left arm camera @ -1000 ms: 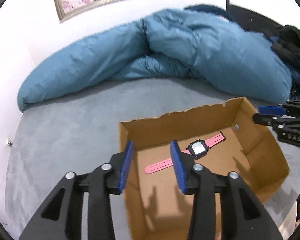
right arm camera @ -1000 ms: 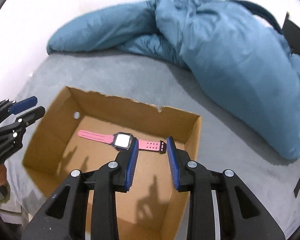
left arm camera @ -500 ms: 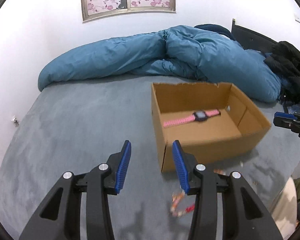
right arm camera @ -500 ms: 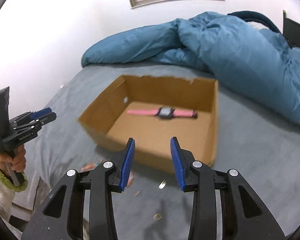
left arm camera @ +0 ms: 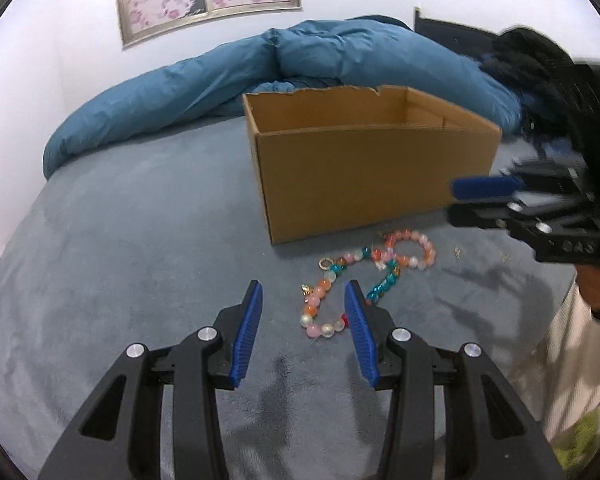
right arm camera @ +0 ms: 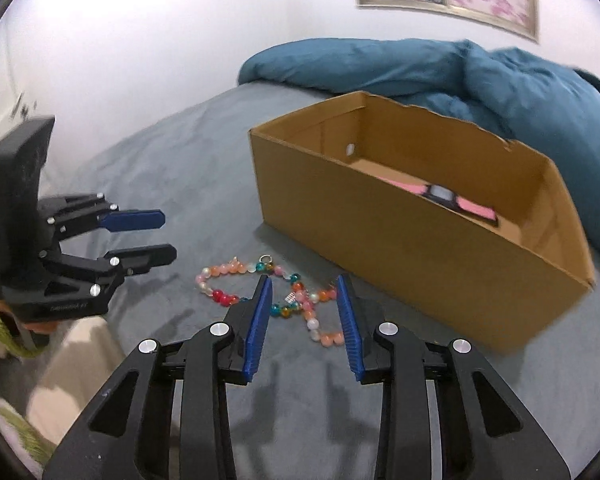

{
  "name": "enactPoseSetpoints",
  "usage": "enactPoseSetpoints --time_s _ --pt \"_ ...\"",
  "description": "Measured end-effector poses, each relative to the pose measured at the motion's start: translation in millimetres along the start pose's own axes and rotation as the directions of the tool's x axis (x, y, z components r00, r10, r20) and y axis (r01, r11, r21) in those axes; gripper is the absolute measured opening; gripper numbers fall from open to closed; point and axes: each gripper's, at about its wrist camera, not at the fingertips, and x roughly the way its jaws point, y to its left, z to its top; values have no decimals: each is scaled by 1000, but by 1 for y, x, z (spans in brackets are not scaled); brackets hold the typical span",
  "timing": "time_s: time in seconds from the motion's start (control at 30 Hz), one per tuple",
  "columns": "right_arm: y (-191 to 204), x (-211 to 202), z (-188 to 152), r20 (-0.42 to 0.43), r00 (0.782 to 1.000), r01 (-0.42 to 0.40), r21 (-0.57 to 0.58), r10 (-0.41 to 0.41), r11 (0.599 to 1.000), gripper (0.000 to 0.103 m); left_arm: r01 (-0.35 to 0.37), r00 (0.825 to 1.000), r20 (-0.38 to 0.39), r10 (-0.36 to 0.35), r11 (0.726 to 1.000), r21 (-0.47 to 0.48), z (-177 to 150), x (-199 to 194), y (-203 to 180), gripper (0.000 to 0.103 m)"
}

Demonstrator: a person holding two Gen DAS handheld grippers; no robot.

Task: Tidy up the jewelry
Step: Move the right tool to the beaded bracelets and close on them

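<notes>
A string of coloured beads (left arm camera: 364, 276) lies loose on the grey bed (left arm camera: 120, 260), just near of the cardboard box (left arm camera: 372, 176) and not touching it. Its long axis runs from near-left to far-right across the bed, and the far-right end curls into a small loop. Inside the box a pink watch (right arm camera: 444, 194) lies flat along the floor, its strap running the length of the box.

The left hand-held gripper (left arm camera: 303, 306) hangs above the near end of the beads, jaws spread partway, nothing between the pads. The right hand-held gripper (right arm camera: 303, 300) is over the middle of the string; its jaws have just been narrowing yet stand apart, holding and touching nothing. A blue duvet (left arm camera: 300, 64) is heaped beyond the box.
</notes>
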Motion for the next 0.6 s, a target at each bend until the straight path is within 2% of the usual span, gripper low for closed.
enactPoseSetpoints --time_s 0.1,0.23,0.4,0.6 --pt "4 18 2 -26 1000 -15 -62 13 998 29 9 1000 -15 -9 999 43 -4 12 -6 37" --pt "8 39 1 -54 998 -31 -136 24 990 27 23 999 -42 -22 999 34 -3 27 -1 27" --pt "1 61 1 -112 992 -73 -140 58 987 23 34 995 -94 -33 999 9 -5 42 5 18" --pt "-1 78 1 -174 981 -117 -153 90 981 19 62 989 -130 -64 998 -16 -11 50 8 15"
